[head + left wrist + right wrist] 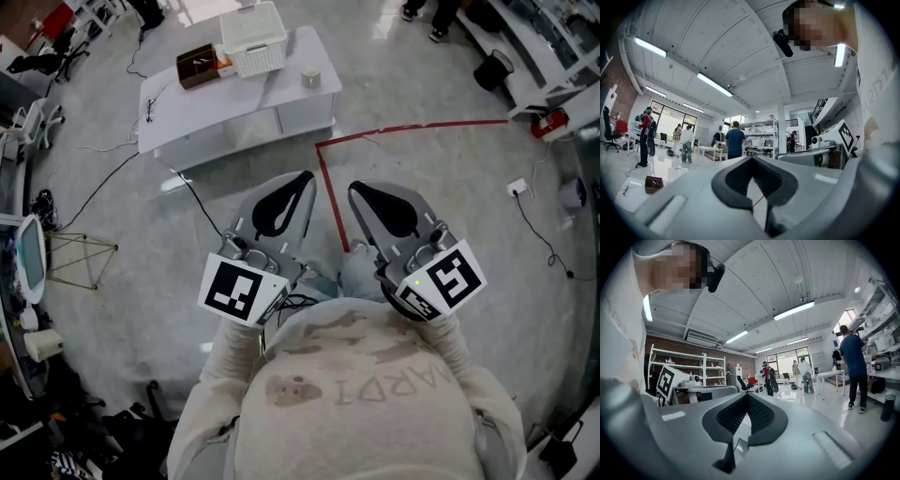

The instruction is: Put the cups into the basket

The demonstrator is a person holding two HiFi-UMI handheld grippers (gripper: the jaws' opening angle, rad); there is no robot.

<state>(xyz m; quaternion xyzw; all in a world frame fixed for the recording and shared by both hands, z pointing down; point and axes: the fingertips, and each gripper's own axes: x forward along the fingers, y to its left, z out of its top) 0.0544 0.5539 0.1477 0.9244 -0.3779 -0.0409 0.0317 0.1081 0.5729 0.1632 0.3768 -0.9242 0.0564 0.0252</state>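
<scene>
Step in hand: approach. You stand well apart from the table [211,111]. The left gripper [303,180] and right gripper [360,190] each have their jaws closed tip to tip, with nothing between them. Walk up square to the table and spread the jaws before you reach.

One cup [310,77] stands on the table near the white basket [253,37], not touching it.

Too small to tell: any further cups, and the contents of the brown box [197,66].

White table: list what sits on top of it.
On the white table stand a white basket, a brown box and one pale cup. What lies inside the basket cannot be made out.
</scene>
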